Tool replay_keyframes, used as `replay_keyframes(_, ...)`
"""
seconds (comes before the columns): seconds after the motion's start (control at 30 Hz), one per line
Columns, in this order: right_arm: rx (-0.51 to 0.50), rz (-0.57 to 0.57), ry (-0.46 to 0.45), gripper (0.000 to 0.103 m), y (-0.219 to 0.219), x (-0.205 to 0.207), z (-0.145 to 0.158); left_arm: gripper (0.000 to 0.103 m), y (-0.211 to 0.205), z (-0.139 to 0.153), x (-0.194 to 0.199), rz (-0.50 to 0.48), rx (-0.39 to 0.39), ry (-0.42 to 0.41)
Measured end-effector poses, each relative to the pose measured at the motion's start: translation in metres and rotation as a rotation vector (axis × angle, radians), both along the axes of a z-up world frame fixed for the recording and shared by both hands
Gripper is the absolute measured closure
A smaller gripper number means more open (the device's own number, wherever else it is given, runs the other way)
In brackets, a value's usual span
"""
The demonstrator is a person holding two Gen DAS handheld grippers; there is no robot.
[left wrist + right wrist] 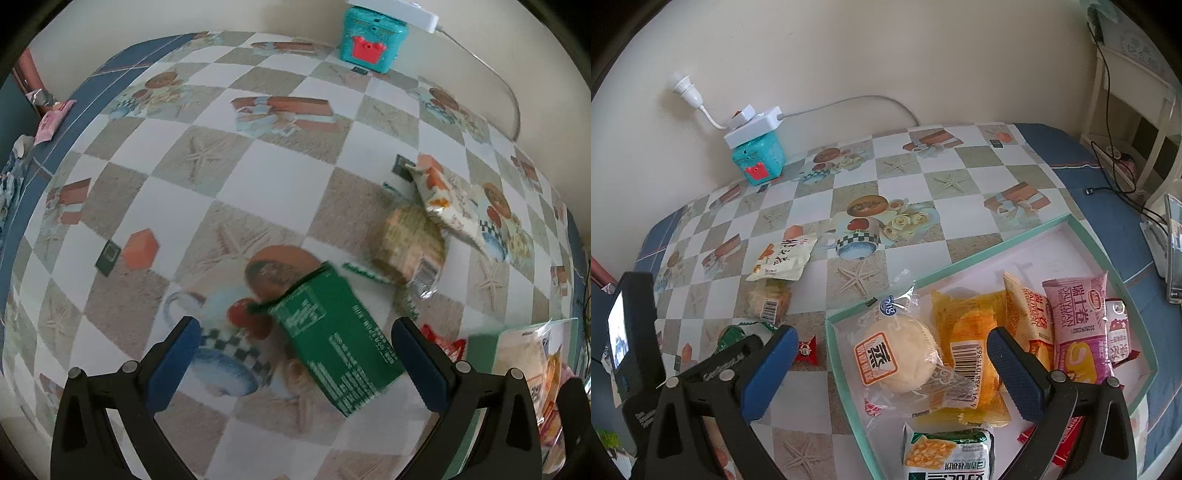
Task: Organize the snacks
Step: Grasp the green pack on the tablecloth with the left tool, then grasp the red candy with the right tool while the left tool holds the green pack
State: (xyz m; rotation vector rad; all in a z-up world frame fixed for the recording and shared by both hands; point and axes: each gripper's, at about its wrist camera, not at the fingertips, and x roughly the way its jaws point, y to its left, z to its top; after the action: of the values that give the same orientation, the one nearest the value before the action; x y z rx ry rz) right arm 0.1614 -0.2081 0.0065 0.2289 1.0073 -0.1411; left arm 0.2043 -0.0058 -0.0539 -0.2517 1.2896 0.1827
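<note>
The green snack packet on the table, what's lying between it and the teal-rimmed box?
In the right wrist view, a small red wrapped candy sits between the green snack packet and the teal-rimmed box.

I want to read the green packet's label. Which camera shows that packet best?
The left wrist view: the green packet lies large between the open fingers, though blurred. The right wrist view shows only its crimped end behind the left gripper.

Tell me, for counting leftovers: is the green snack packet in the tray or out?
Out: the green snack packet lies on the checkered tablecloth.
</note>
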Motion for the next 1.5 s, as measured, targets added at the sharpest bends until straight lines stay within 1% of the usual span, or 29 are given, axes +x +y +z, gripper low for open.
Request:
replay_keyframes(0.27,0.009,0.007,0.011,0.000,0.001,0.000,-0.003,0.000,0.033,0.001,-0.016,0.047,-0.031,0.019)
replay_keyframes(0.4,0.007,0.013,0.024,0.000,0.003,0.001,-0.006,0.000,0.044,0.003,-0.018,0.063,-0.036,0.009)
replay_keyframes(0.5,0.001,0.020,0.021,0.000,0.005,0.002,-0.006,0.000,0.040,0.005,-0.019,0.043,-0.043,-0.009)
replay_keyframes(0.6,-0.006,0.043,0.018,0.000,0.011,0.003,-0.007,0.001,0.028,0.005,-0.010,0.011,-0.037,-0.027)
replay_keyframes(0.73,-0.045,0.104,0.011,0.000,0.026,0.005,-0.012,0.001,0.020,0.005,-0.009,-0.014,-0.026,-0.030)
replay_keyframes(0.8,-0.078,0.138,-0.003,0.000,0.035,0.005,-0.013,0.005,0.021,0.006,-0.010,-0.013,-0.018,-0.034)
replay_keyframes(0.83,-0.088,0.150,-0.009,0.000,0.038,0.004,-0.014,0.017,0.020,0.006,-0.008,-0.011,-0.009,-0.035)
replay_keyframes(0.87,-0.099,0.173,-0.019,0.000,0.044,0.004,-0.015,0.025,0.020,0.006,-0.006,-0.009,0.002,-0.035)
replay_keyframes(0.93,-0.101,0.202,-0.027,0.000,0.051,0.004,-0.016,0.025,0.023,0.007,-0.007,-0.009,0.009,-0.036)
replay_keyframes(1.0,-0.091,0.238,-0.036,0.006,0.060,0.003,-0.019,0.028,0.026,0.008,-0.008,-0.005,0.010,-0.036)
replay_keyframes(1.03,-0.092,0.258,-0.039,0.008,0.064,0.003,-0.019,0.030,0.028,0.008,-0.008,-0.002,0.011,-0.037)
replay_keyframes(1.17,-0.080,0.321,-0.050,0.016,0.080,0.002,-0.025,0.030,0.036,0.010,-0.011,0.009,0.023,-0.036)
replay_keyframes(1.23,-0.046,0.332,-0.046,0.019,0.082,0.002,-0.028,0.030,0.042,0.010,-0.013,0.021,0.015,-0.031)
replay_keyframes(1.3,-0.006,0.340,-0.039,0.024,0.083,0.003,-0.033,0.030,0.049,0.010,-0.016,0.034,0.004,-0.028)
replay_keyframes(1.33,0.001,0.342,-0.034,0.025,0.084,0.004,-0.035,0.030,0.052,0.009,-0.017,0.039,0.002,-0.026)
replay_keyframes(1.4,0.006,0.349,-0.028,0.032,0.086,0.005,-0.038,0.030,0.055,0.008,-0.016,0.045,0.000,-0.022)
replay_keyframes(1.5,0.028,0.357,-0.014,0.034,0.089,0.006,-0.043,0.030,0.060,0.006,-0.016,0.056,0.003,-0.014)
